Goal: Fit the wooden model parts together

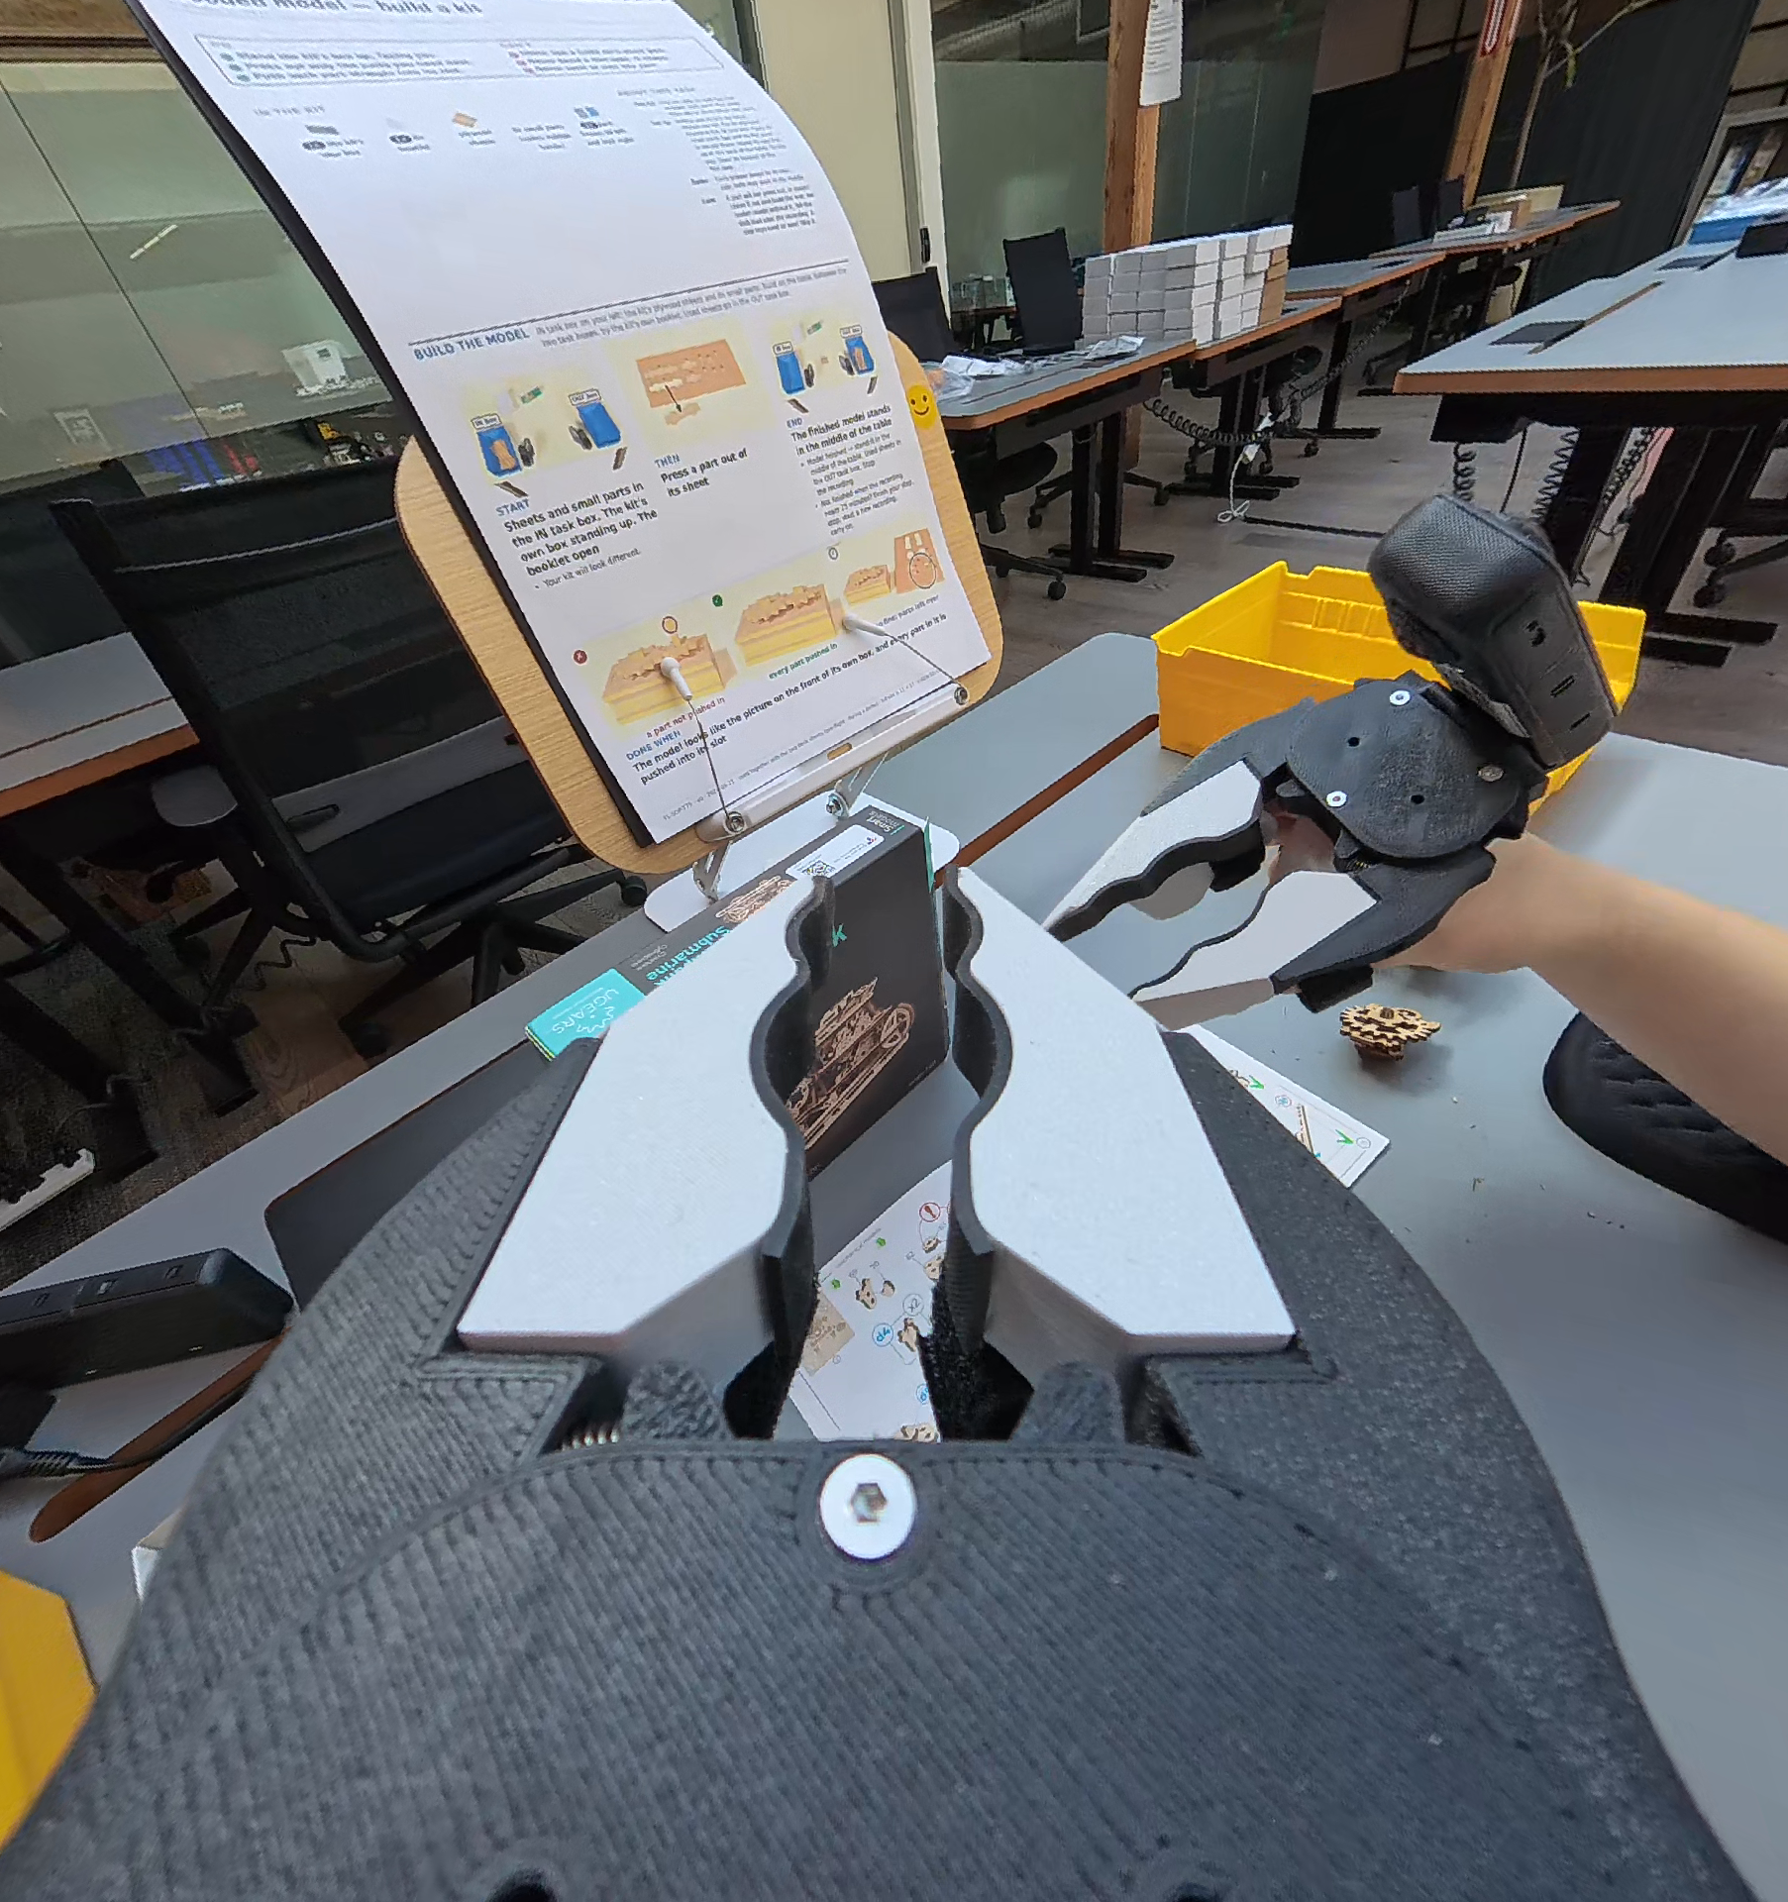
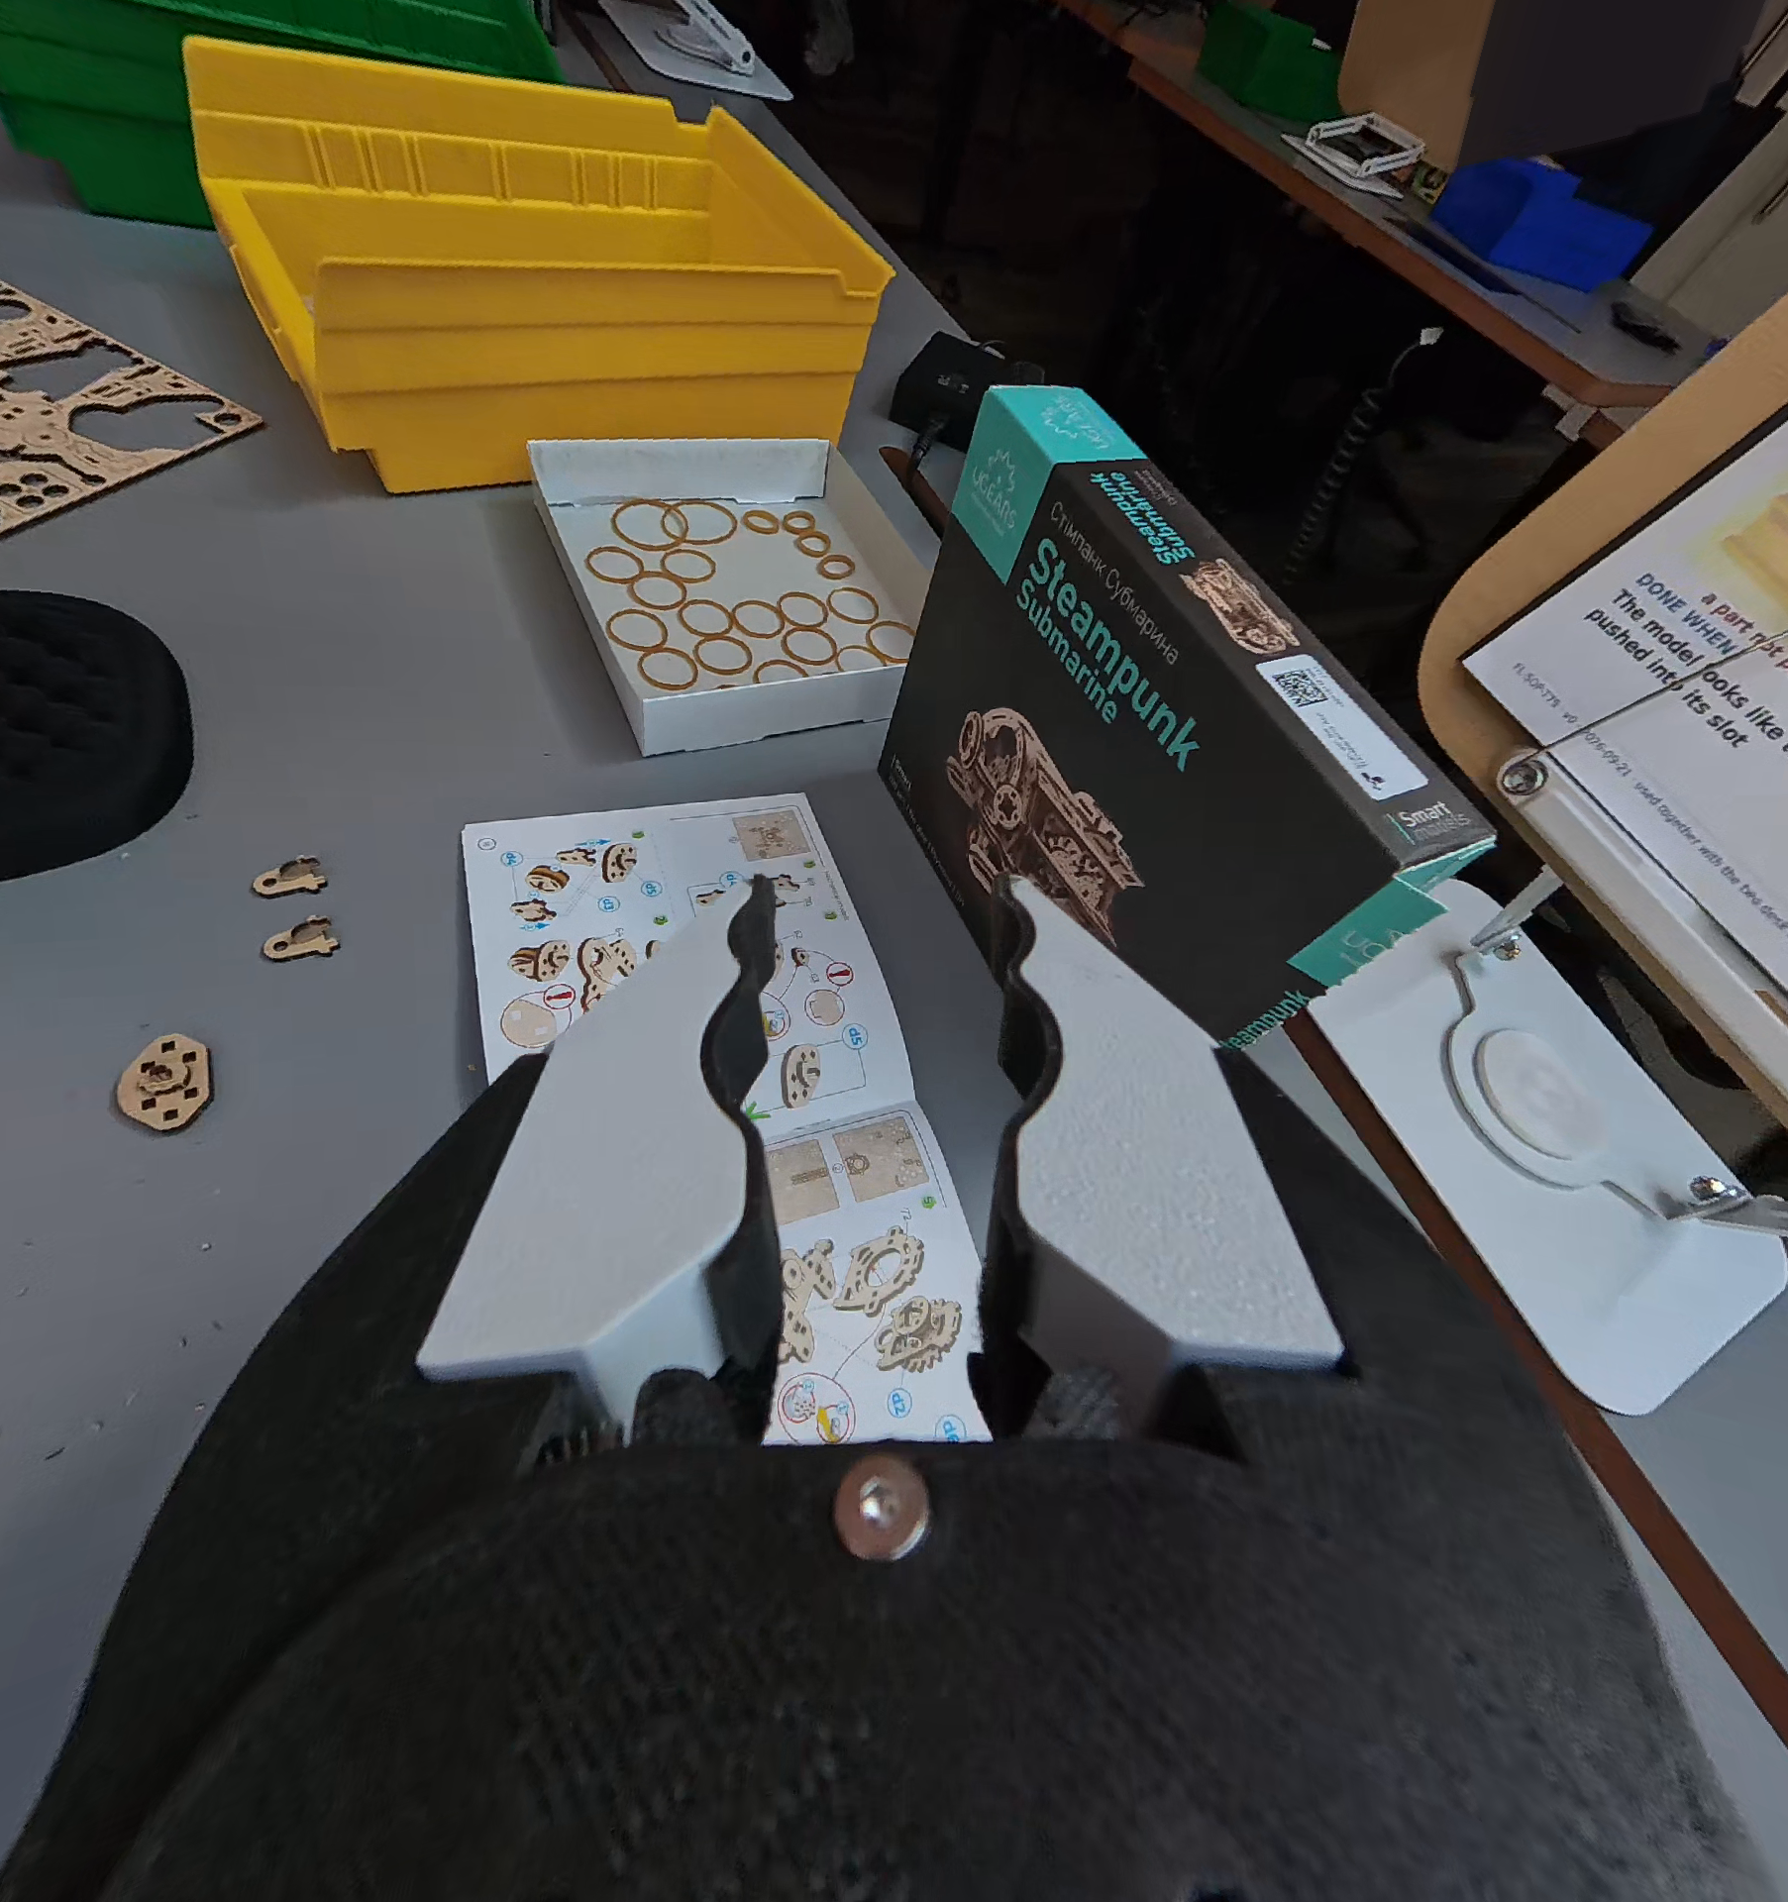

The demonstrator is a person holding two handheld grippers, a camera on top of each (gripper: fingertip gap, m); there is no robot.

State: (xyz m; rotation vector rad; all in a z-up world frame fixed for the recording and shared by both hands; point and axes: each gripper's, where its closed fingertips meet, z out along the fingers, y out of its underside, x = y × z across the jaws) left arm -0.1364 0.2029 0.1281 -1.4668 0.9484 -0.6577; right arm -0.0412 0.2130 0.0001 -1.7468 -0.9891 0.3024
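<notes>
My left gripper is open and empty, held above the open instruction booklet and pointing at the upright dark kit box. My right gripper is open and empty above the same booklet; it also shows in the left wrist view, near a small wooden gear assembly on the table. Loose wooden parts lie left of the booklet: two small keyed pieces and a rounded plate. A punched plywood sheet lies at the far left.
The kit box stands by a document stand with a white base. A white tray of rubber bands, a yellow bin, green bins and a black pad sit around. The table edge runs at the right. Left tips to right tips: about 15 cm. The rounded plate is closer to my right gripper, around 20 cm from its tips; the left tips are 30 cm off.
</notes>
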